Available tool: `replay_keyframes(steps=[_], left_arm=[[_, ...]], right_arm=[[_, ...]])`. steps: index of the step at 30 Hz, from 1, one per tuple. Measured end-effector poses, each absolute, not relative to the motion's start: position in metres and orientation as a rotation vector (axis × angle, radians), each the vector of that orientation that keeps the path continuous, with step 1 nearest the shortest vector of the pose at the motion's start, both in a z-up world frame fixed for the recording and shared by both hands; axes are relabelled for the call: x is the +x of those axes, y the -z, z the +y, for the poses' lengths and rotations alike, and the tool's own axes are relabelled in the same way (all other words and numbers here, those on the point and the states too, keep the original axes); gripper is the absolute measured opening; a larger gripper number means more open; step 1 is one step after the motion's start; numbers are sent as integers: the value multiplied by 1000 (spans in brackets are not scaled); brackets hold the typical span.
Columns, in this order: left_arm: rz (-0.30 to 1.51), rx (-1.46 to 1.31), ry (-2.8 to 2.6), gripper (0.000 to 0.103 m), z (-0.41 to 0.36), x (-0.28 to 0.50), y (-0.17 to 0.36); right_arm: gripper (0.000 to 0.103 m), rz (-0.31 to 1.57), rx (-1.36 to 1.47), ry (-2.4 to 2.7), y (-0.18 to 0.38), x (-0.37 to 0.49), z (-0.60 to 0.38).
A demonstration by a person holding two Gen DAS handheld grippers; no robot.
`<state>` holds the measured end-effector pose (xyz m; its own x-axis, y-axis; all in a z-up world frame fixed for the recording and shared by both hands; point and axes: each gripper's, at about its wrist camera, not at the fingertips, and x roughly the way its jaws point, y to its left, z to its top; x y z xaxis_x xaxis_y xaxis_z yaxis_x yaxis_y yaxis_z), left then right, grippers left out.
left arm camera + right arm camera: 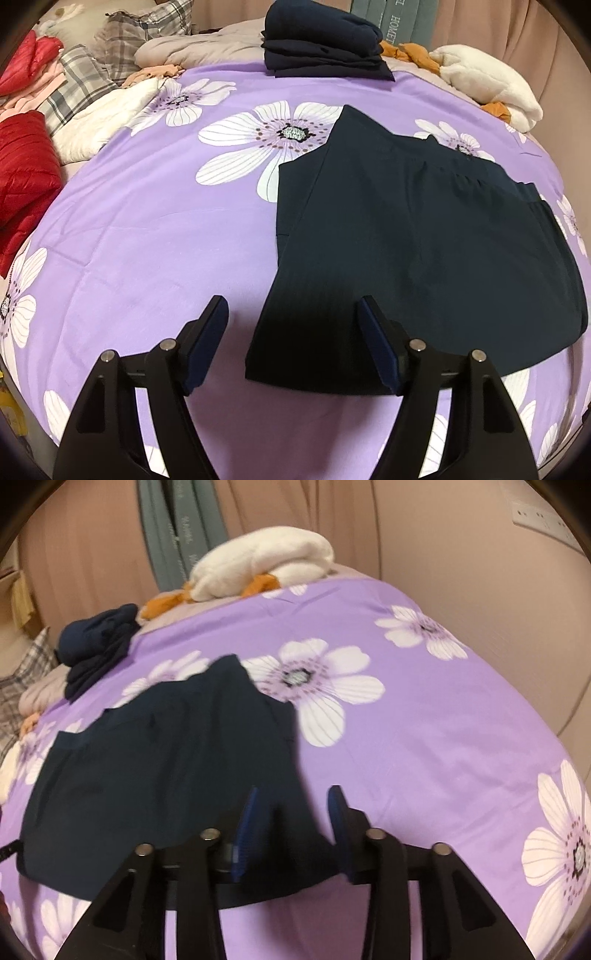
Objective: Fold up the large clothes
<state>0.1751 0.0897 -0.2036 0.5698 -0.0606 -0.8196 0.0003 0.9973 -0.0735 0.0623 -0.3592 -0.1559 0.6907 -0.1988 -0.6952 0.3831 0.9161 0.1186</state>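
Lighting: even indoor light, moderately bright, with a warm pinkish cast; source not visible. No glare. A soft shadow lies on the purple sheet (140, 236) under the left gripper (293, 314). The dark garment (424, 240) reads nearly black, with little fold detail. Left wrist view is sharp. Right wrist view is motion-blurred throughout, most at the right gripper (293, 805). Both views show strong fisheye bowing and black vignetted corners.

- I log the bedspread (147, 229) as lilac with large white flowers.
- Folded garment (424, 236): very dark navy, plain.
- Stack of folded clothes (325, 40): navy.
- Quilted jacket (22, 173): red.
- Plaid cloth (77, 85): grey and white.
- Fleece (266, 561): cream.
- Gripper pads (245, 834): blue.
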Motion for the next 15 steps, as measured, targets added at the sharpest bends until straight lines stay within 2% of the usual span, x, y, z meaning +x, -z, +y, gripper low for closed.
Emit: replay_keyframes(steps=[5, 15], left_arm=[[937, -52, 89, 73, 70, 166, 194], [966, -1, 177, 75, 14, 169, 205]], right_arm=[[49, 747, 234, 234, 154, 75, -331], [50, 829, 186, 109, 176, 100, -281]])
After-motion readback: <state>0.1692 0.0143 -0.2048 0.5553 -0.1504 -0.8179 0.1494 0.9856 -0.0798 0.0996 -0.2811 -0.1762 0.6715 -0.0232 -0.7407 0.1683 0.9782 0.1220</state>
